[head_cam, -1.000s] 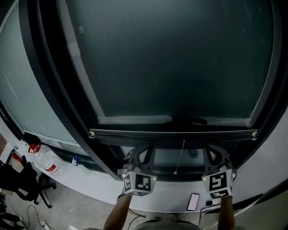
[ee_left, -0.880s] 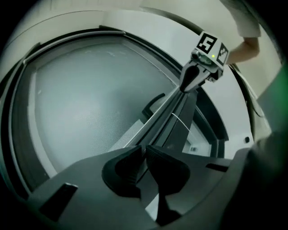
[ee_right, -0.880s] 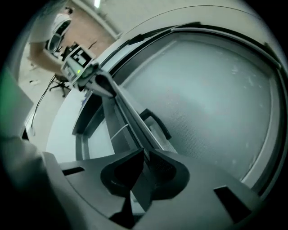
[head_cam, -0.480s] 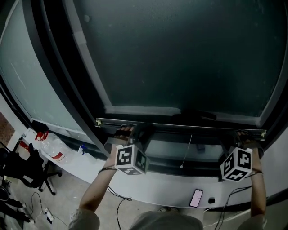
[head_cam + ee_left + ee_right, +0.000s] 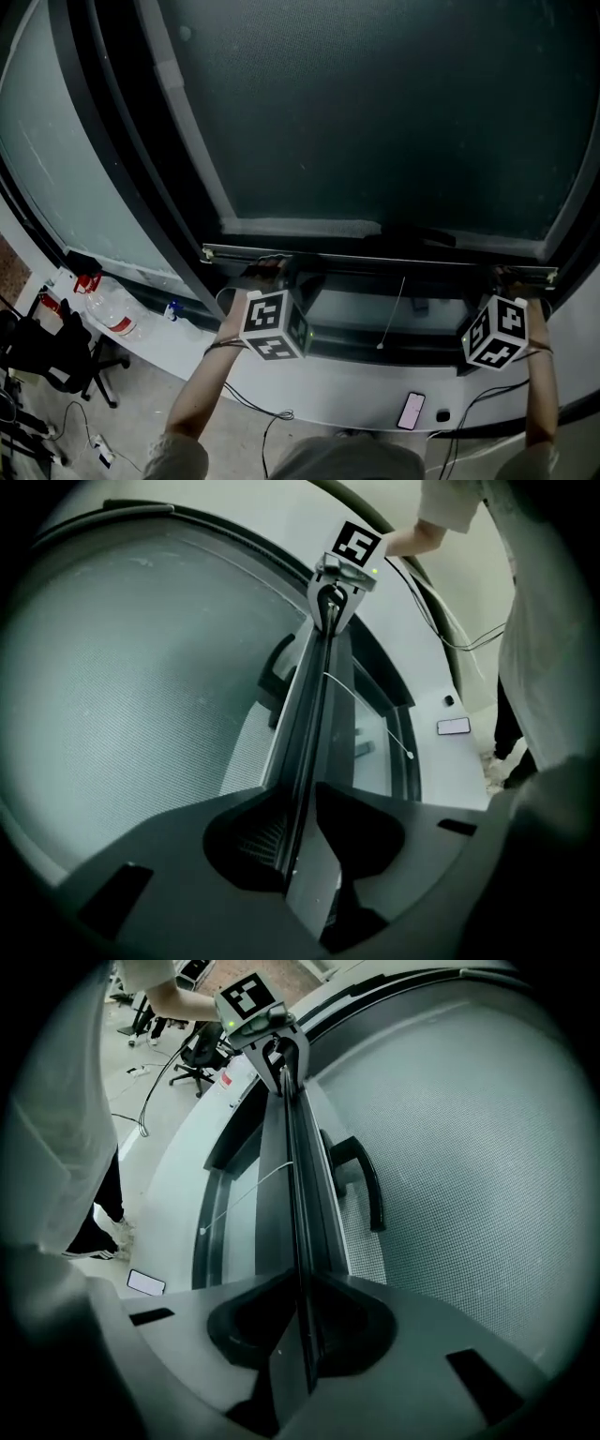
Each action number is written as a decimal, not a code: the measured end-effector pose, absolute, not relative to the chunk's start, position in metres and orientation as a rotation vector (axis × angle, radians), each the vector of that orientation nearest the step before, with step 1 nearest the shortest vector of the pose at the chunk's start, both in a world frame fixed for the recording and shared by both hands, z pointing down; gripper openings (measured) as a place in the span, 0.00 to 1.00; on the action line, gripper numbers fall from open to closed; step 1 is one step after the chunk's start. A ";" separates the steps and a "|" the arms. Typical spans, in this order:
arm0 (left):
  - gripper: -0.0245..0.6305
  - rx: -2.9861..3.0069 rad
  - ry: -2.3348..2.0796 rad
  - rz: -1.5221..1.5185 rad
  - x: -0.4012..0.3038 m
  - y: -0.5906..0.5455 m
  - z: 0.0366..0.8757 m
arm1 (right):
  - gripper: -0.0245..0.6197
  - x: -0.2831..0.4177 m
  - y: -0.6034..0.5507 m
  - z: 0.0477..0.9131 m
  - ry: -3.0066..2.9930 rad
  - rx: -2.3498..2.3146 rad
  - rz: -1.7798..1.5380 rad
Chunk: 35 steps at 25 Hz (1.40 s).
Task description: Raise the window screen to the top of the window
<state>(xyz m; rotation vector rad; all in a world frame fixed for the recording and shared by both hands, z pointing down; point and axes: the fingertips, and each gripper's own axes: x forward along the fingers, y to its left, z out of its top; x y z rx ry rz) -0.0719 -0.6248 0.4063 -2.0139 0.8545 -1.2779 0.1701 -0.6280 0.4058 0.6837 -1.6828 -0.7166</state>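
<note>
The window screen's dark mesh (image 5: 375,112) hangs over the glass and ends in a thin bottom bar (image 5: 375,258). My left gripper (image 5: 272,272) is shut on the bar near its left end, marker cube below it. At the bar's right end my right gripper (image 5: 514,278) is shut on it too. In the left gripper view the bar (image 5: 314,714) runs out from between the left gripper's (image 5: 302,841) jaws. The right gripper view shows the bar (image 5: 295,1185) clamped in the right gripper (image 5: 305,1321). A pull cord (image 5: 392,314) dangles from mid-bar.
A black window handle (image 5: 412,234) sits just above the bar. The pale sill (image 5: 356,398) below carries a phone (image 5: 410,411). Down at the left are bottles (image 5: 103,323), an office chair (image 5: 42,366) and floor cables. A dark frame post (image 5: 141,159) slants up the left.
Both grippers rose from under the bar and closed on it, the right one shifting out to the bar's right end. The bar sits slightly higher in view.
</note>
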 end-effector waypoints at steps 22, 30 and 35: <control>0.12 -1.796 0.838 -1.536 -0.079 -0.637 0.414 | 0.08 0.163 -0.632 0.407 -1.536 0.657 -0.766; 0.08 -1.743 0.760 -1.603 -0.077 -0.638 0.416 | 0.08 0.162 -0.631 0.406 -1.574 0.621 -0.701; 0.07 -1.749 0.732 -1.676 -0.076 -0.637 0.418 | 0.08 0.163 -0.629 0.406 -1.565 0.589 -0.688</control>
